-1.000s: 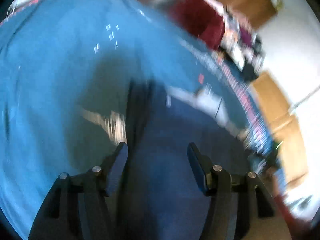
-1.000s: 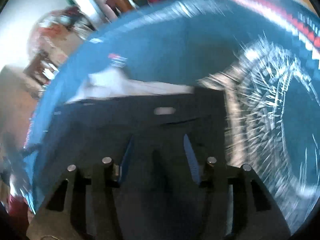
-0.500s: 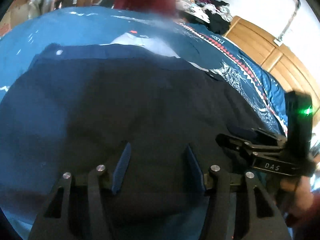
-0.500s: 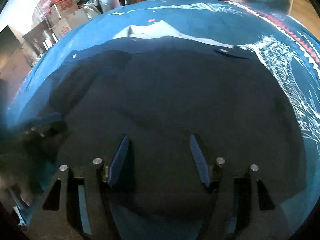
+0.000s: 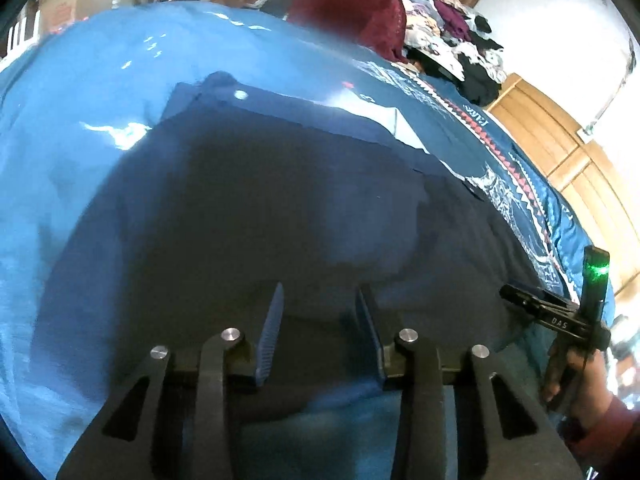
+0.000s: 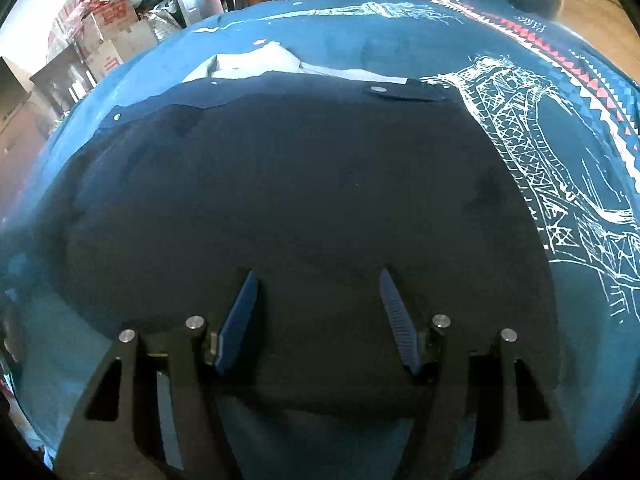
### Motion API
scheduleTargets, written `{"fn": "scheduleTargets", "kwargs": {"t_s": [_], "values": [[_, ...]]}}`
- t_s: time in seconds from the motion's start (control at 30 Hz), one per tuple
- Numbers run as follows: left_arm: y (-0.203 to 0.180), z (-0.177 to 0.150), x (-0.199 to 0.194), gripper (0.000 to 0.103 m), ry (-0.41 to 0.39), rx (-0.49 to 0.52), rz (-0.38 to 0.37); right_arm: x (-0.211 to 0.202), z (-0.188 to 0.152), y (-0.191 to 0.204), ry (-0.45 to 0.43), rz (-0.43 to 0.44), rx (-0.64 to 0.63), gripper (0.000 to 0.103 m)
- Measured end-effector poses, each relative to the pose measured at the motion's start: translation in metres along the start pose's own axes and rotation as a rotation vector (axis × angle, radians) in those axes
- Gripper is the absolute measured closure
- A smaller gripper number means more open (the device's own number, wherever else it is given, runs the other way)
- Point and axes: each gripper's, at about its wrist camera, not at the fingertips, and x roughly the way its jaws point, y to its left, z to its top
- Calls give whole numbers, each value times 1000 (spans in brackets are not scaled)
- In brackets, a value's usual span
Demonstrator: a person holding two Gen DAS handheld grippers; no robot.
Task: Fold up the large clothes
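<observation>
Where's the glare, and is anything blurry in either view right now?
Left wrist view: bright glare patches on the blue bedspread, the maroon cloth behind it soft and blurred. Right wrist view: mostly sharp, even light on the dark garment, blur only at the top right edge; both bend strongly at the rim.

The dark navy fabric garment point(image 6: 304, 184) lies spread flat on the blue patterned bedspread point(image 6: 560, 152). A pale grey folded cloth point(image 6: 256, 62) lies just behind its far edge. Cardboard boxes point(image 6: 116, 36) stand beyond the bed.

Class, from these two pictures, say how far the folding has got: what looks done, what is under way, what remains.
Done: the dark garment lies spread flat on the blue bedspread. Under way: the left tool and right tool, both open, hover at its near edge, gripping nothing. Left: no fold shows yet, so probably all folds remain.
</observation>
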Motion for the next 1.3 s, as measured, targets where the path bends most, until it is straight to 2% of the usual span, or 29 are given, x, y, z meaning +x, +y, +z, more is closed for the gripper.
{"fn": "scheduleTargets", "kwargs": {"t_s": [0.1, 0.3, 0.33, 0.37, 0.4, 0.47, 0.5, 0.53, 0.57, 0.63, 0.7, 0.77, 0.87, 1.03, 1.1, 1.13, 1.17, 1.2, 1.23, 1.3], "values": [[17, 0, -8, 61, -17, -44, 18, -1, -1, -6, 3, -7, -5, 40], [65, -2, -39, 62, -44, -139, 61, -14, -13, -45, 9, -39, 13, 40], [74, -4, -47, 62, -50, -150, 101, -18, -17, -51, 11, -52, 17, 40], [85, -5, -58, 58, -61, -166, 171, -26, -19, -55, 8, -107, 16, 39], [96, -8, -67, 54, -72, -197, 210, -37, -23, -58, 0, -143, 21, 39], [114, -17, -94, 56, -118, -287, 229, -62, -32, -59, -43, -128, 75, 36], [113, -22, -104, 55, -135, -292, 251, -74, -39, -56, -66, -115, 94, 28], [108, -27, -112, 52, -147, -289, 238, -84, -50, -47, -80, -91, 95, 20], [98, -33, -114, 51, -147, -288, 165, -86, -58, -39, -78, -69, 90, 18], [77, -43, -103, 45, -109, -279, 31, -77, -81, -18, -29, -5, 69, 18], [65, -51, -80, 45, -70, -319, -75, -57, -91, -5, 26, 9, 45, 18], [68, -53, -63, 45, -90, -382, -86, -48, -97, 2, 36, 7, 59, 17], [79, -48, -52, 47, -165, -479, -88, -47, -93, 8, 34, 13, 64, 16], [79, -32, -32, 47, -210, -492, -48, -45, -92, 13, 50, 6, 43, 16], [83, -27, -20, 50, -229, -513, -30, -50, -89, 13, 48, 19, 43, 20], [85, -22, -18, 58, -238, -519, -25, -55, -87, 14, 41, 31, 41, 25], [86, -15, -17, 73, -244, -517, -16, -62, -83, 17, 30, 46, 40, 28], [83, -10, -14, 83, -248, -501, -7, -70, -75, 20, 13, 78, 44, 31], [74, -4, -15, 93, -255, -458, 11, -79, -62, 21, -9, 121, 55, 31], [36, 10, -20, 94, -287, -279, 80, -89, -20, 22, -73, 227, 65, 30]]}}
